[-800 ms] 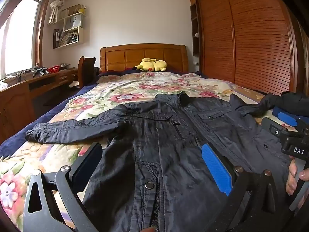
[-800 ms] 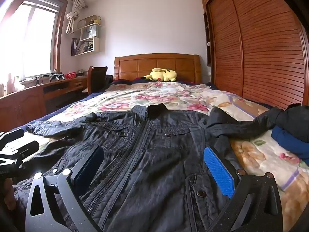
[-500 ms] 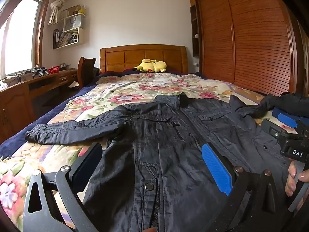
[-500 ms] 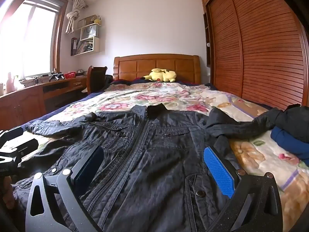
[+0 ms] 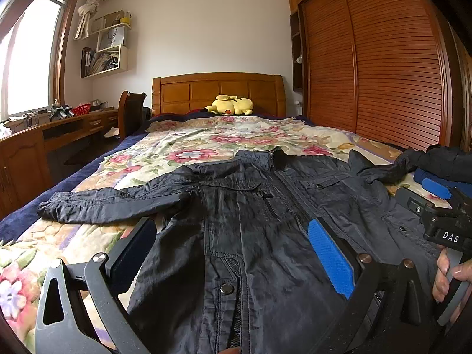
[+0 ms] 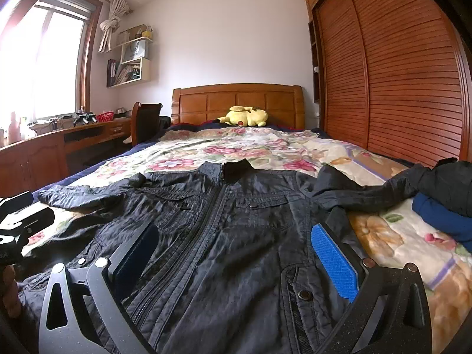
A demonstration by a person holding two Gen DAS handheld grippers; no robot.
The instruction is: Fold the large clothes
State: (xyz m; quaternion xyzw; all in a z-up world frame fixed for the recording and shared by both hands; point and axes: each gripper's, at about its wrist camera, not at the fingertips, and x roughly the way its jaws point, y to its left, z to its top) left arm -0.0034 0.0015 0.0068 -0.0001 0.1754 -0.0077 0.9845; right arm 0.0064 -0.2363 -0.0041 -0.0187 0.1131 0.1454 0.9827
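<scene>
A dark navy zip jacket [image 5: 265, 221] lies flat, front up, on the floral bedspread [image 5: 206, 144], collar toward the headboard. Its left sleeve [image 5: 112, 203] stretches out to the left; its right sleeve [image 6: 368, 197] runs right toward a pile of clothes. My left gripper [image 5: 233, 242] is open and empty, above the jacket's lower left half. My right gripper [image 6: 236, 244] is open and empty, above the jacket's lower right half [image 6: 236, 250]. The right gripper also shows at the right edge of the left wrist view [image 5: 442, 224].
A pile of dark and blue clothes [image 6: 442, 194] lies at the bed's right edge. A yellow plush toy [image 5: 230, 106] lies by the wooden headboard [image 5: 218, 88]. A desk [image 5: 53, 138] and chair [image 5: 131, 112] stand left; a slatted wardrobe [image 5: 383, 67] stands right.
Both views have tilted or dropped slightly, so the jacket sits a little higher in frame. Both grippers stay open; the jacket has not moved.
</scene>
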